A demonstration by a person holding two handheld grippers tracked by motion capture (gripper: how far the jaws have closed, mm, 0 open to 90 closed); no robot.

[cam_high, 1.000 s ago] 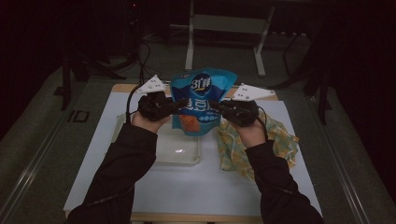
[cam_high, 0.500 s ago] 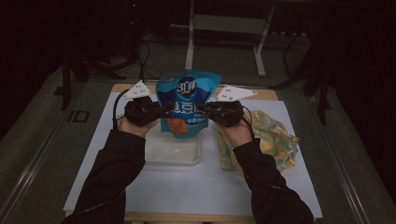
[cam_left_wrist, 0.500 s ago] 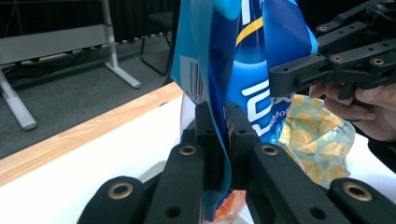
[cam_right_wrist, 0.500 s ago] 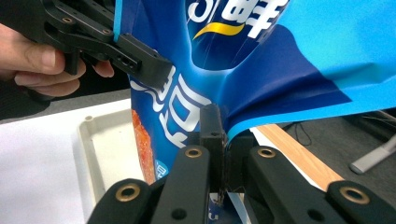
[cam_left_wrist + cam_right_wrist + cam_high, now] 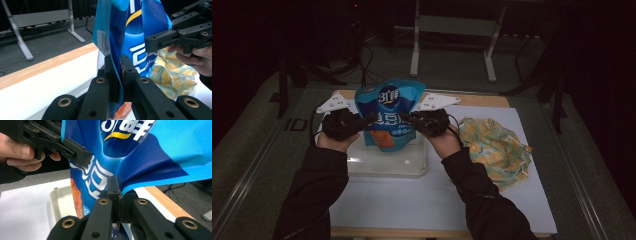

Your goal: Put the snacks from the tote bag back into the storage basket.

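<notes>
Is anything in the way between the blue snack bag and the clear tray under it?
Nothing visible. Both tools, left tool and right tool, pinch the blue snack bag above the clear tray.

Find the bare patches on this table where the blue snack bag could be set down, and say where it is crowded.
Free: the white mat between the forearms, in front of the clear tray, and its near right corner below the yellow cloth. Crowded: the middle back, where both tongs, left and right, pinch the blue snack bag above the tray.
</notes>
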